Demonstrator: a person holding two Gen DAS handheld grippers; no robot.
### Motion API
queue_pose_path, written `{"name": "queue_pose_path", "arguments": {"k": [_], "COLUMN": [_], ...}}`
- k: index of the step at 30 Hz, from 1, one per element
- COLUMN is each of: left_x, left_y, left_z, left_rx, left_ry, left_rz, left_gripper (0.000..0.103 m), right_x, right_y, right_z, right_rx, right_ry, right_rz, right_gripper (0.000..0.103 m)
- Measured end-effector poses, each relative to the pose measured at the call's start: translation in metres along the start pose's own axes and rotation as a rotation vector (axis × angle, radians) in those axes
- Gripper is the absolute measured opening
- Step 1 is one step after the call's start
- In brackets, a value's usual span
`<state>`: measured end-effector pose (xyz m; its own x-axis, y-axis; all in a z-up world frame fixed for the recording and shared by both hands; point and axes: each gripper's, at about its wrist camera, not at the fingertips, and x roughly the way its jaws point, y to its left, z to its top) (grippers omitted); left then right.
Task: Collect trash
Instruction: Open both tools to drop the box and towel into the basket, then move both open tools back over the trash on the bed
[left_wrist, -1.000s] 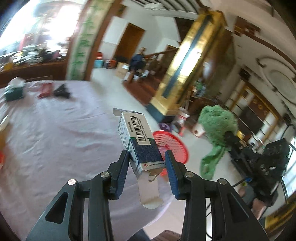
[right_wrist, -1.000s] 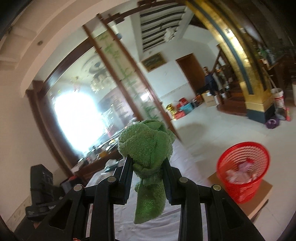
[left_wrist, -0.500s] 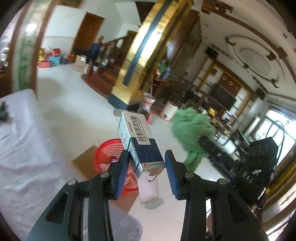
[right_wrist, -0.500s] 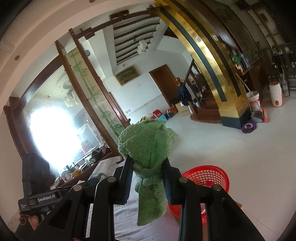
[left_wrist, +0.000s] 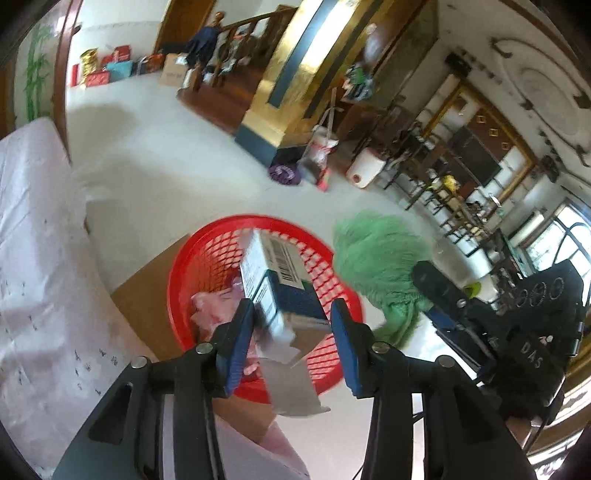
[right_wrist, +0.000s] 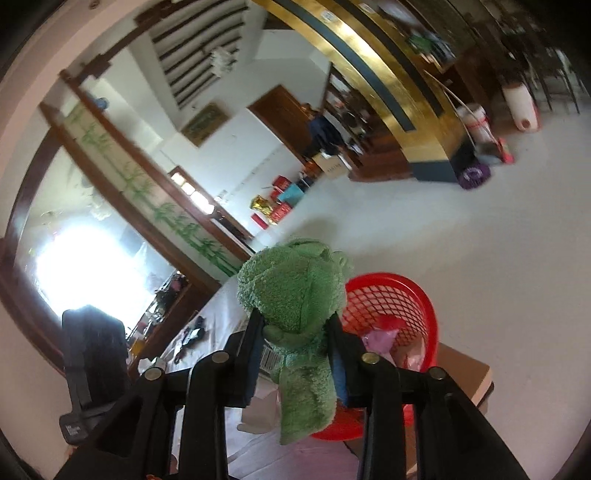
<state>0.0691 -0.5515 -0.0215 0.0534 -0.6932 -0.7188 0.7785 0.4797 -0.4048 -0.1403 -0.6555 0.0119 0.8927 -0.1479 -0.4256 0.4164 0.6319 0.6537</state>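
Basket (left_wrist: 207, 254), red mesh, sat directly below both grippers. Left gripper (left_wrist: 291, 347) jaws opening; carton (left_wrist: 280, 284) between them, tilted, long axis pointing into basket, gap at one pad. Right gripper (right_wrist: 295, 354) jaws opening around green cloth (right_wrist: 295, 295), beside basket rim.
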Motion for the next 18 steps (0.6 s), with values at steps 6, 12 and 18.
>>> {"name": "queue_pose_path", "arguments": {"k": [6,12,18], "left_x": [-0.011,-0.076,-0.183], "left_y": [0.005,0.018,0.039], "left_z": [-0.009,-0.030,-0.074], "left_rx": [0.012,-0.039,-0.132], "left_ry": [-0.014,-0.084,-0.236], "left_rz": [0.024,0.014,0.161], "left_gripper": [0.054,0.062,0.072], "right_x": [-0.002,-0.031,-0.053], "right_y": [-0.013,0.017,0.084], "right_z": [0.004,-0.002,-0.033], "right_rx": [0.050,0.003,-0.105], "right_ry": [0.008,-0.028,-0.048], "right_rz": [0.004,0.027,0.118], "right_gripper": [0.048,0.056,0.069]}}
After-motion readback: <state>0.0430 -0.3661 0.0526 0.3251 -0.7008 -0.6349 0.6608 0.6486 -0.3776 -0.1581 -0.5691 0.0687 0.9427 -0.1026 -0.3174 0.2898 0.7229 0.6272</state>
